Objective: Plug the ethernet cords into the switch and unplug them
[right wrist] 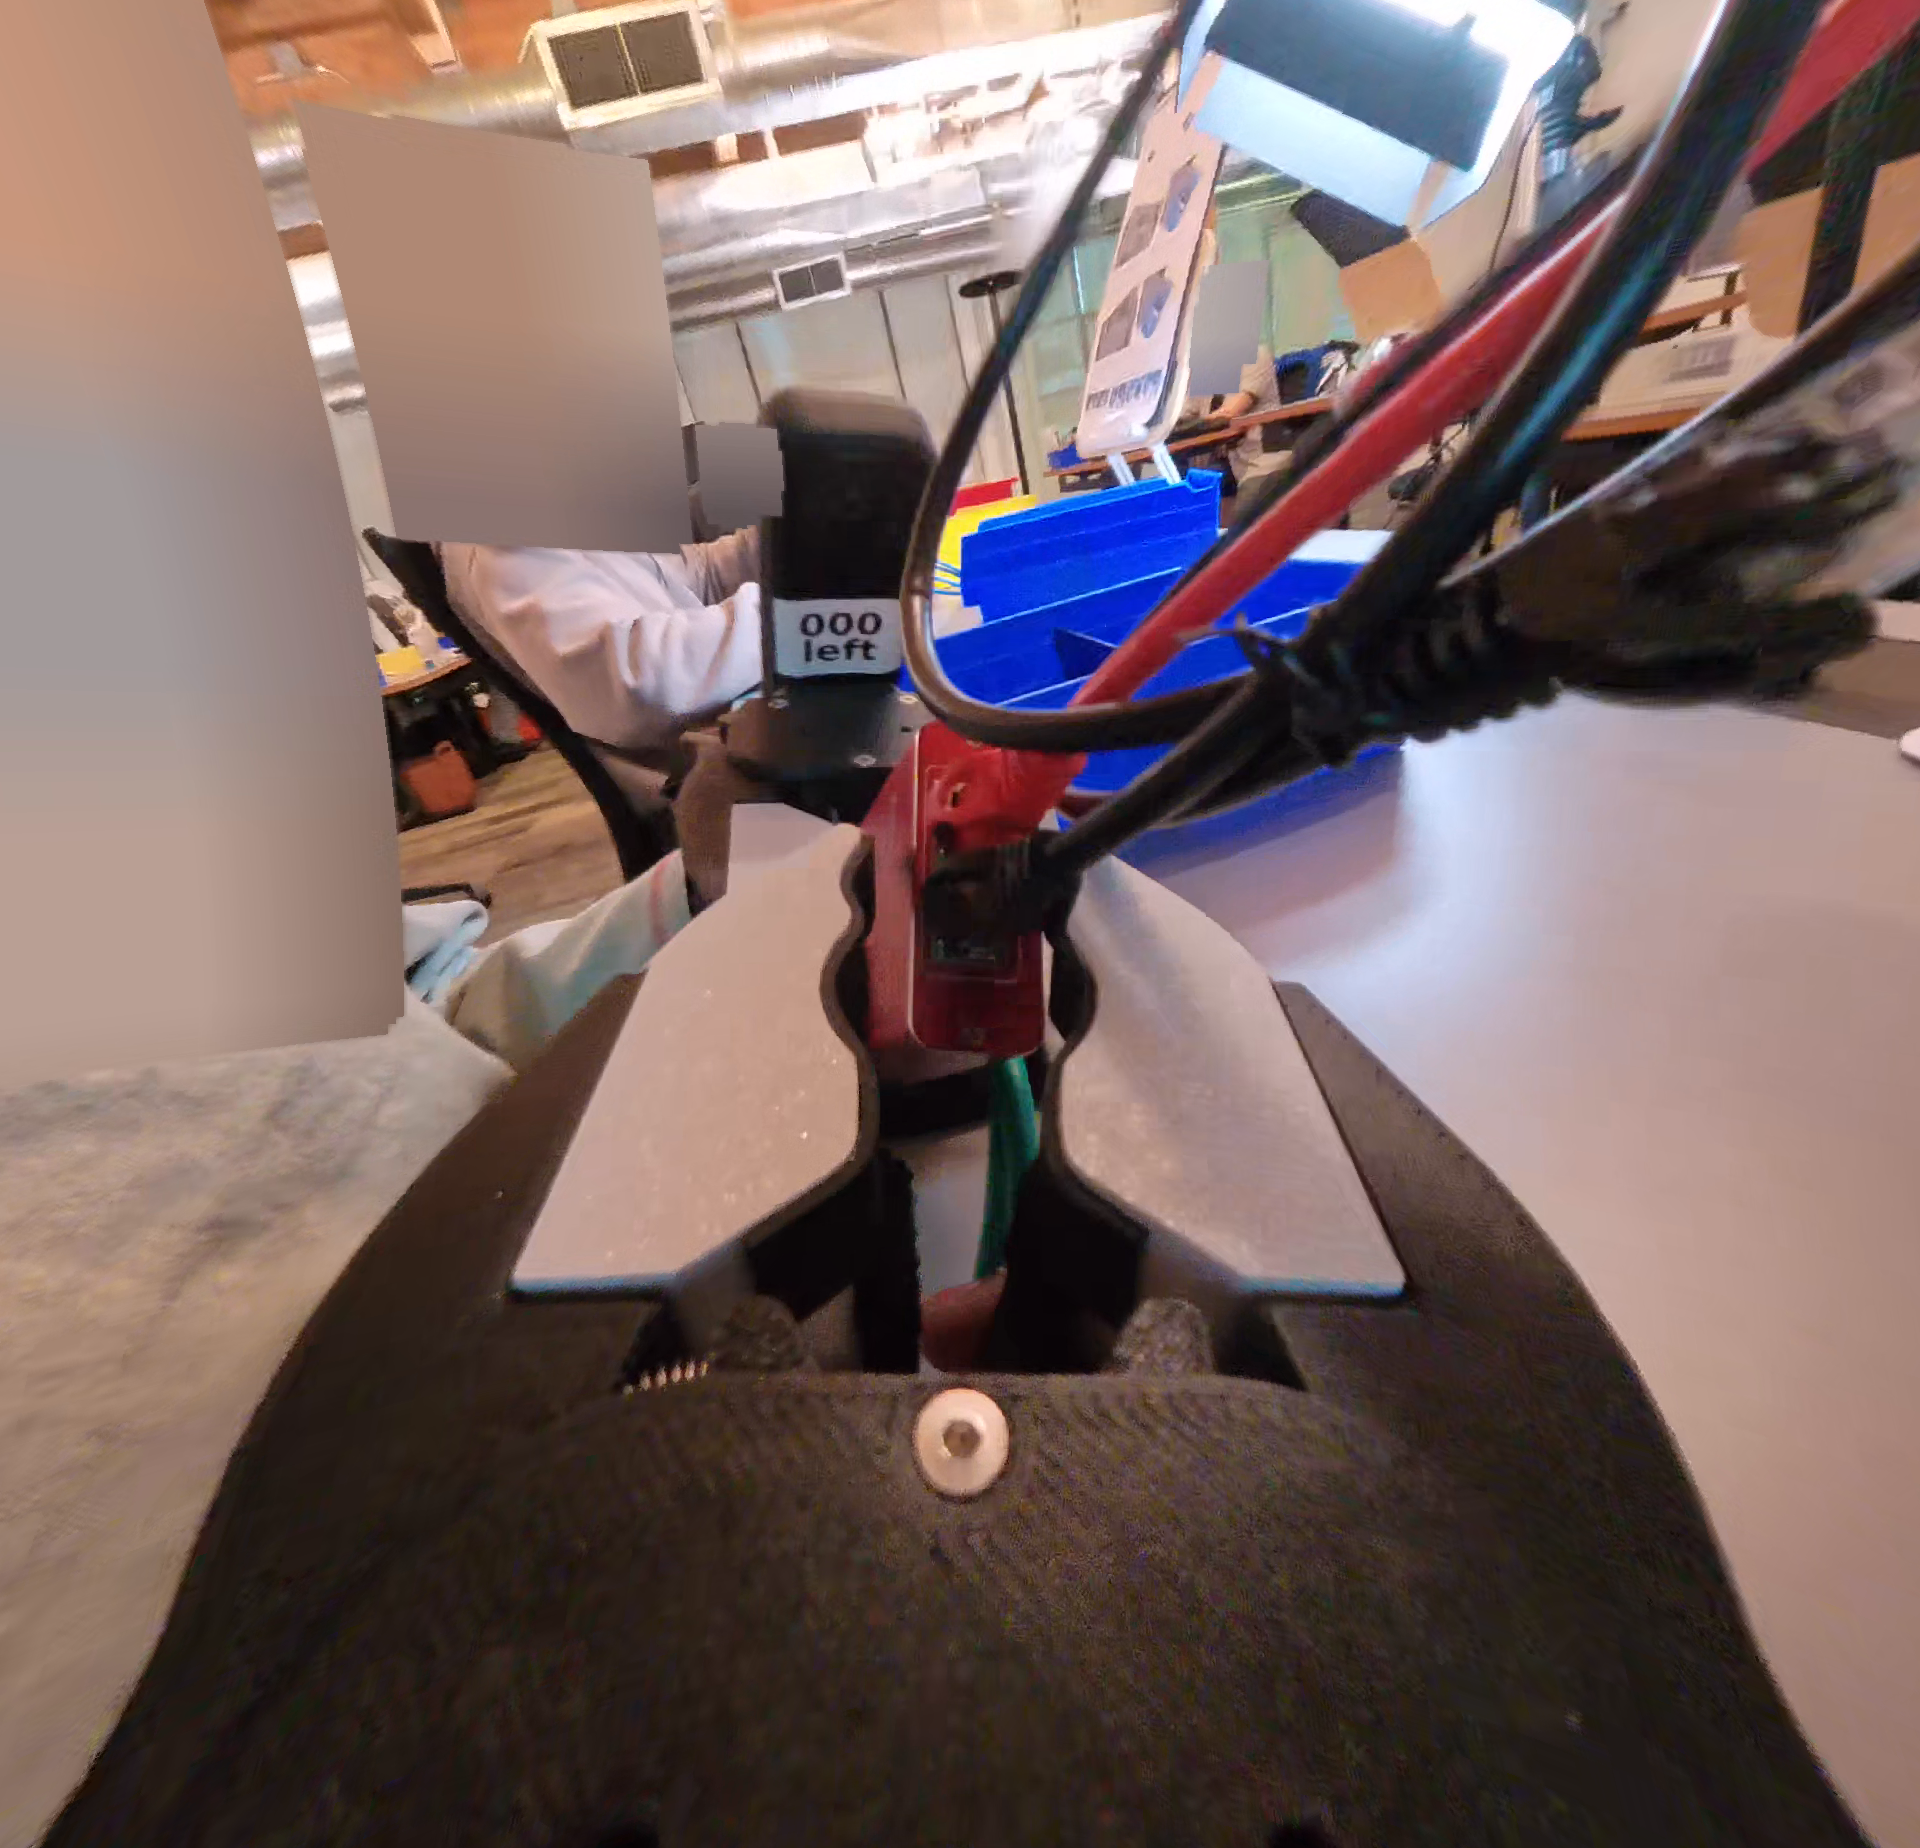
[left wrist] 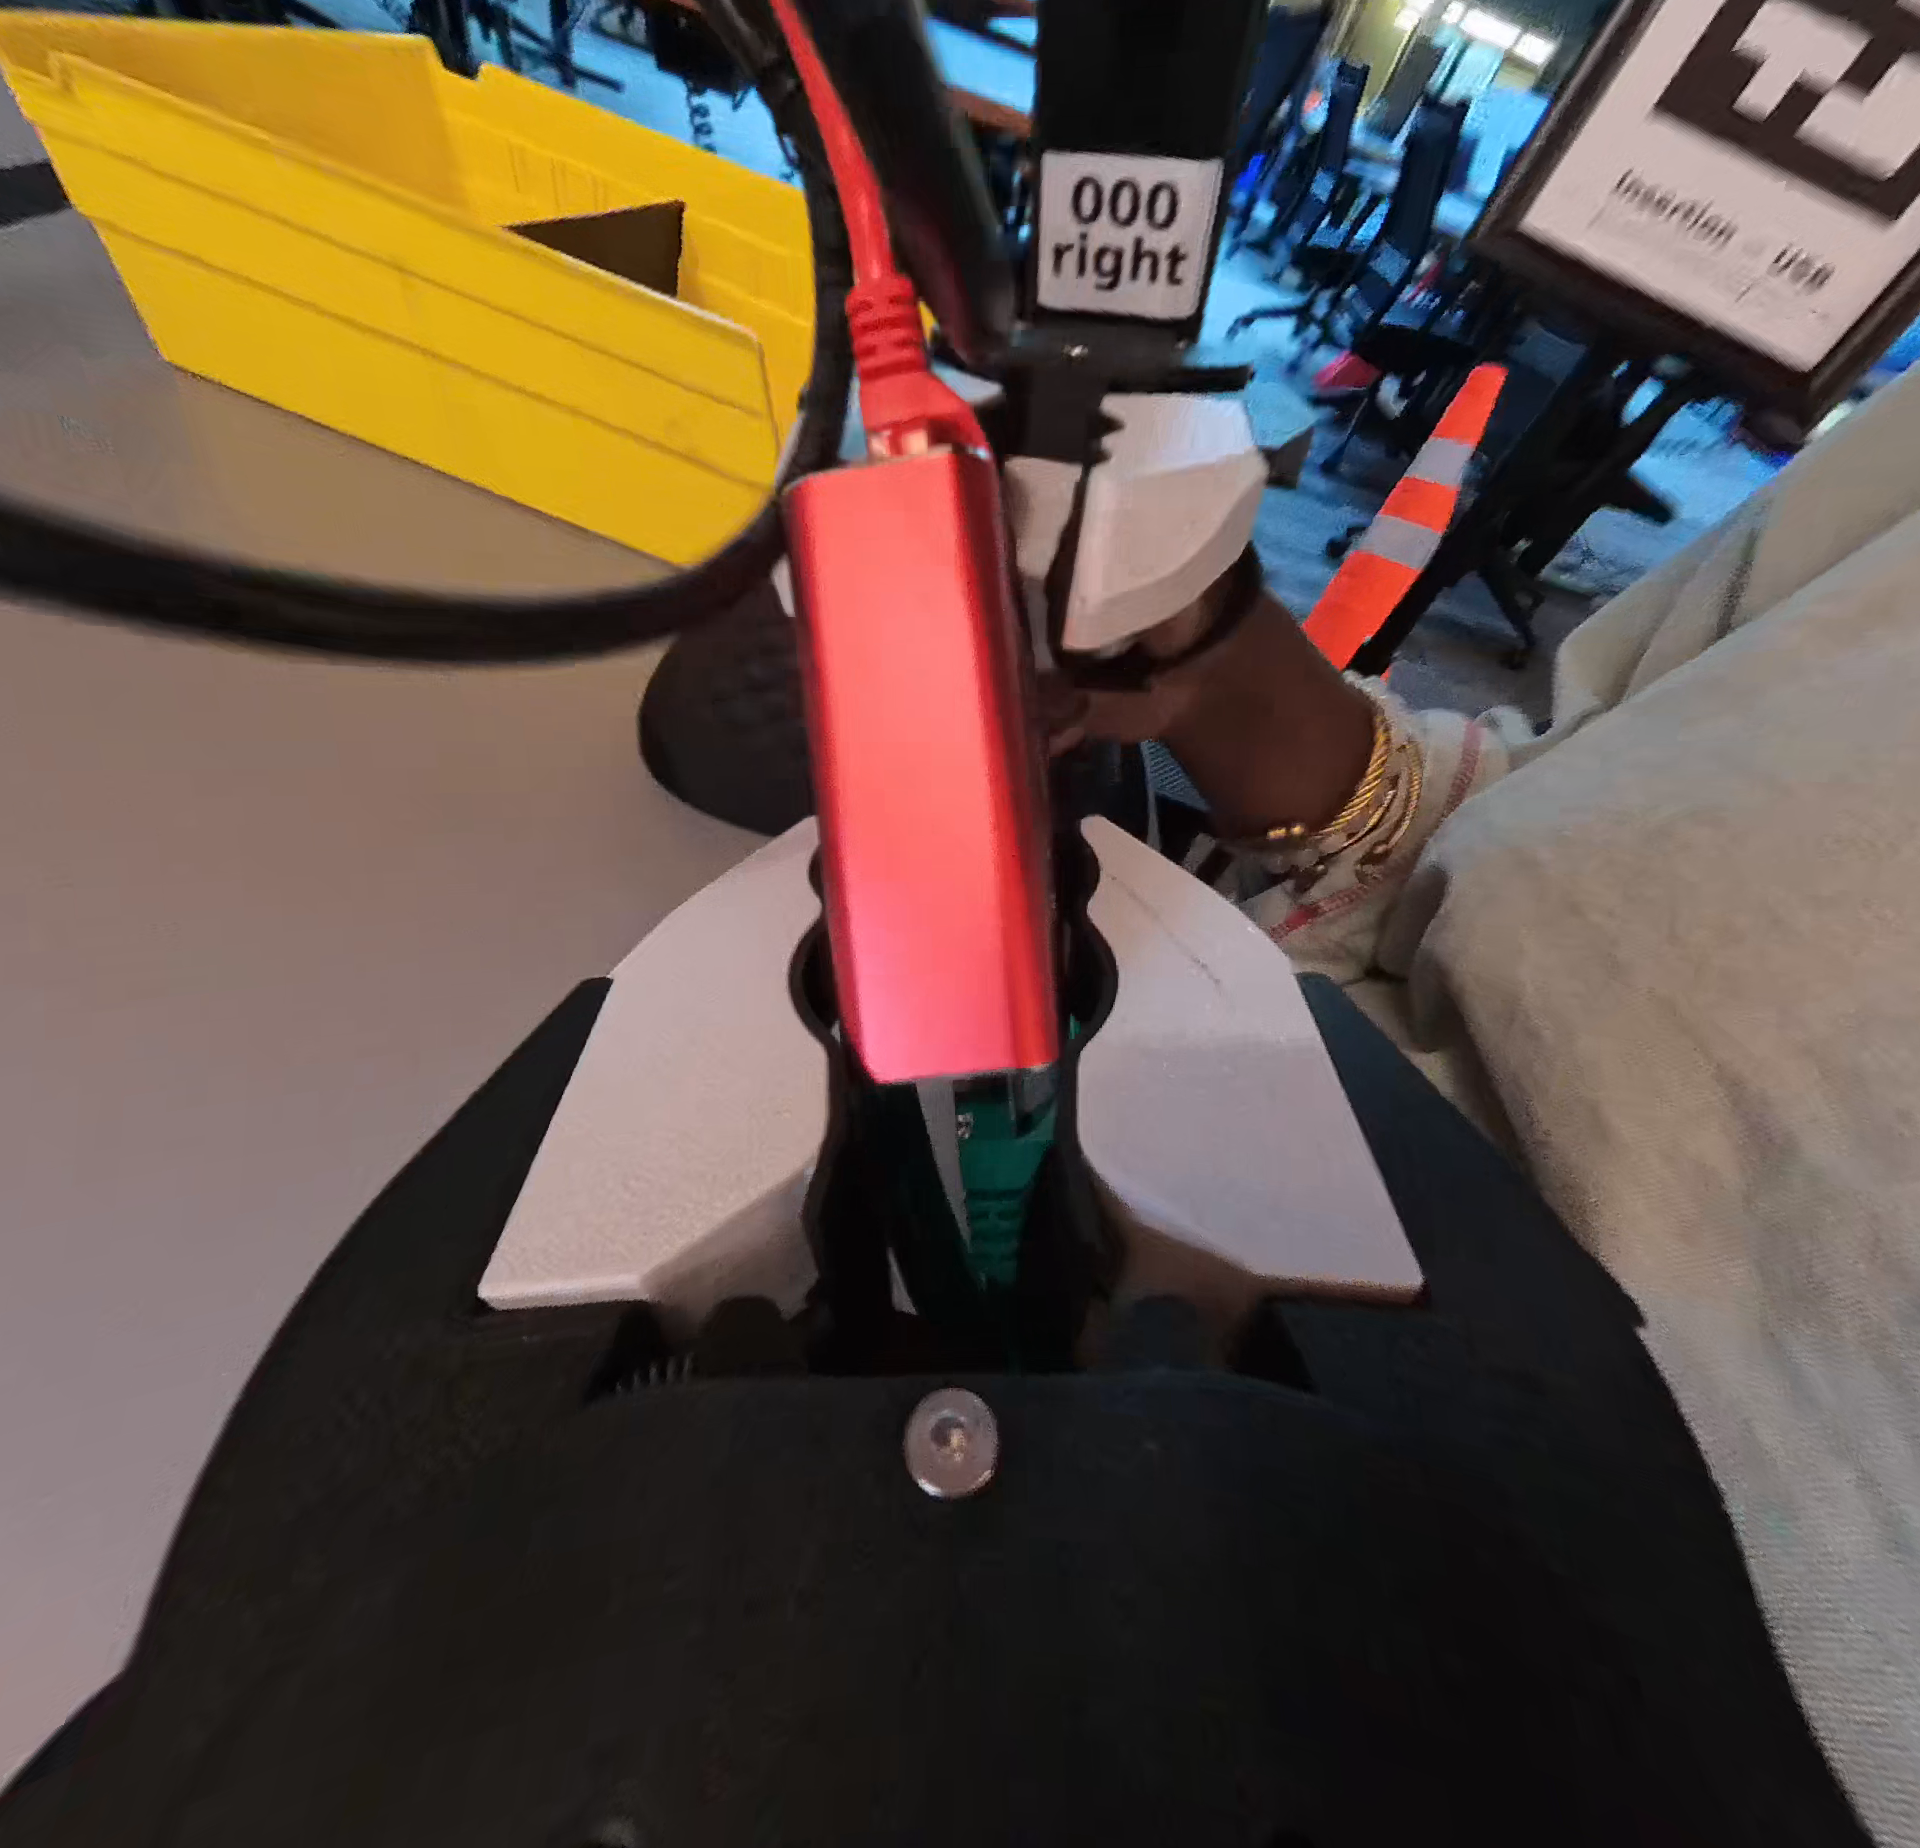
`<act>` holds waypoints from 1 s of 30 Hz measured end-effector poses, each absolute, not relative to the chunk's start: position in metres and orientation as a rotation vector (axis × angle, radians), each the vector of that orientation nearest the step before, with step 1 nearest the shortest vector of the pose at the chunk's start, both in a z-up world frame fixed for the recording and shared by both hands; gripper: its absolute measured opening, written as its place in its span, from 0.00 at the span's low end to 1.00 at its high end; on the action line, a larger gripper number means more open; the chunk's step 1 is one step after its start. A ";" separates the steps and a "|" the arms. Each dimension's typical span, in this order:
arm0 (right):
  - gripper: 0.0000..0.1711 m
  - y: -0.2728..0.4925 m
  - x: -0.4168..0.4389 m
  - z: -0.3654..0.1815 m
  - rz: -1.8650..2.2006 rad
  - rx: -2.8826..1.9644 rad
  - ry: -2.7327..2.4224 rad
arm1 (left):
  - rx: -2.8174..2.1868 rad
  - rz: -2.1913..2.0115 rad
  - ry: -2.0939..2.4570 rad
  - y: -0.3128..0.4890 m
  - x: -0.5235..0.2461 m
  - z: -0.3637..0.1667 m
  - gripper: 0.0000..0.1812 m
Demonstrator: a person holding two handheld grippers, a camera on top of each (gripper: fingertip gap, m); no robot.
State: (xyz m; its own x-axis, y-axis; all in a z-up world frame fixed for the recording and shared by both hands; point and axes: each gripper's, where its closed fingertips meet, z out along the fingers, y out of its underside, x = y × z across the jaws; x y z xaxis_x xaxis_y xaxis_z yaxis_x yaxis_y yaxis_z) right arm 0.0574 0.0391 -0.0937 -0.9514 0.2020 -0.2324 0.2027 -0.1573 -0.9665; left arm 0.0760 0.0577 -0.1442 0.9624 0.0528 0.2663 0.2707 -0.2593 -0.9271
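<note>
A red metal switch (left wrist: pixel 925 759) stands on end above the grey table (left wrist: pixel 260 863). My left gripper (left wrist: pixel 945 853) is shut on its near end. A red cord (left wrist: pixel 883 344) is plugged in at the far end and a green cord (left wrist: pixel 992 1206) at the near end. In the right wrist view the switch's port face (right wrist: pixel 956 967) sits between the fingers of my right gripper (right wrist: pixel 966 863), which press on both its sides. A black cord's plug (right wrist: pixel 997 868) sits in a middle port between the fingertips. The red cord (right wrist: pixel 1247 572) and the green cord (right wrist: pixel 1003 1144) also show there.
A yellow bin (left wrist: pixel 416 271) stands on the table to the left. Blue bins (right wrist: pixel 1122 572) stand behind the switch. A tied bundle of cords (right wrist: pixel 1309 697) with loose black plugs (right wrist: pixel 1714 551) hangs to the right. An orange cone (left wrist: pixel 1403 520) and a sign board (left wrist: pixel 1714 136) stand beyond the table. Some 5 cm of space lies between my two pairs of fingers.
</note>
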 end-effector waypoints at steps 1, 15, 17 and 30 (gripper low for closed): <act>0.16 0.039 0.058 -0.097 -2.315 0.493 2.040 | -1.806 -0.258 -0.245 0.058 0.079 -0.145 0.22; 0.15 0.027 0.052 -0.128 -2.138 0.552 2.139 | -1.838 -0.393 -0.296 0.055 0.077 -0.164 0.21; 0.16 0.035 0.048 -0.116 -2.229 0.585 2.006 | -1.762 -0.406 -0.327 0.051 0.071 -0.156 0.20; 0.11 0.043 0.045 -0.114 -2.185 0.661 1.782 | -1.744 -0.411 -0.364 0.047 0.067 -0.160 0.19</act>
